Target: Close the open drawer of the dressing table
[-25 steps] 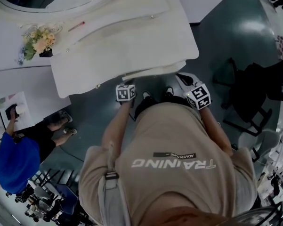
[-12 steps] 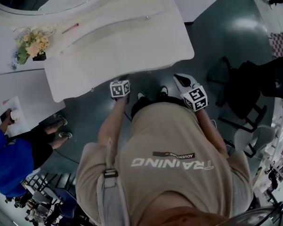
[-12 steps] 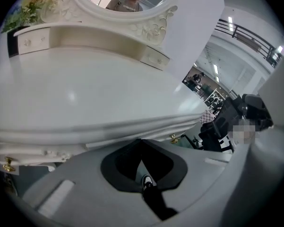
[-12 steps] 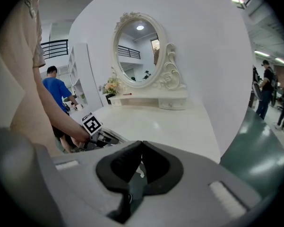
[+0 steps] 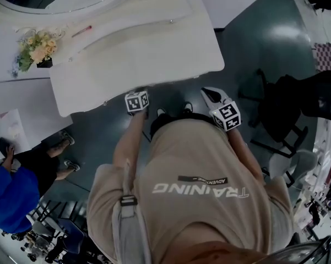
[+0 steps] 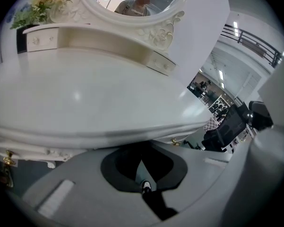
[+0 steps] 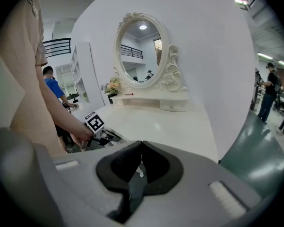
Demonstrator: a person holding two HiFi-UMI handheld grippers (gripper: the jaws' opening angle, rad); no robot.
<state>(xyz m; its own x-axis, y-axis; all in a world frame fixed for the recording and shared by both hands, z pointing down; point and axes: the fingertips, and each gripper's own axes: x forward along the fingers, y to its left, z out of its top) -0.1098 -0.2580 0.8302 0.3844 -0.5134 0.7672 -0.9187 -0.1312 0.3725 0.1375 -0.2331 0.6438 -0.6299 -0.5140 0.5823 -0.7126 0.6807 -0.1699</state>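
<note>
The white dressing table [image 5: 137, 54] fills the top of the head view. No drawer juts out past its front edge [image 5: 154, 88]. My left gripper [image 5: 136, 100] is right at that edge; in its own view the left gripper [image 6: 142, 151] is shut on nothing, tucked under the tabletop [image 6: 99, 112] beside a gold knob [image 6: 176, 142]. My right gripper [image 5: 215, 100] hangs shut a little back from the table's right front corner. The right gripper view shows its jaws [image 7: 142, 145] closed, with the left gripper's marker cube [image 7: 94, 122] at the table front.
An oval mirror [image 7: 142, 51], a flower bunch [image 5: 36, 51] and a red pen [image 5: 81, 32] sit at the table's back. A black chair [image 5: 297, 109] stands to the right. A person in blue [image 5: 11, 197] sits at the left, and another person [image 7: 267, 98] stands far right.
The drawer that stuck out under the table's front edge a second ago has slid in. My left gripper has followed it up to the table edge; the right one moved slightly.
</note>
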